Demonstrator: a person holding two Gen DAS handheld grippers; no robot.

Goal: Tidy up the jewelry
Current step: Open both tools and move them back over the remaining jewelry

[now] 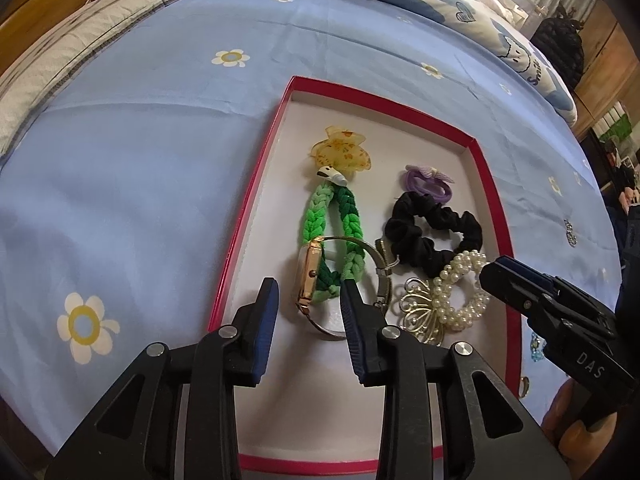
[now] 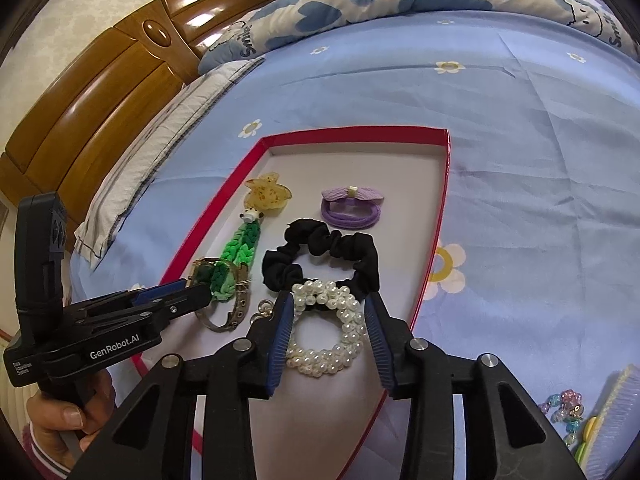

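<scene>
A shallow red-rimmed tray (image 1: 256, 184) with a white floor lies on a bed covered by a blue flowered sheet (image 1: 132, 152). Inside it, the left gripper (image 1: 309, 308) hovers low with its jaws apart, one on each side of a gold-cased watch (image 1: 308, 276) standing on edge, without pressing on it. The watch band loops through a green braided band (image 1: 340, 236), whose far end touches a yellow flower clip (image 1: 340, 152). The right gripper (image 2: 329, 332) also has its jaws apart, straddling a pearl bracelet (image 2: 332, 336) that lies flat on the tray floor; whether the pads touch the pearls cannot be told. Just beyond the pearls sits a black scrunchie (image 2: 320, 256), and farther back a purple hair tie with a bow (image 2: 352, 204). A gold filigree brooch (image 1: 420, 312) rests beside the pearls. On the sheet outside the tray, near its right edge, lie a string of pastel beads (image 2: 564, 408) and a comb (image 2: 616, 412).
</scene>
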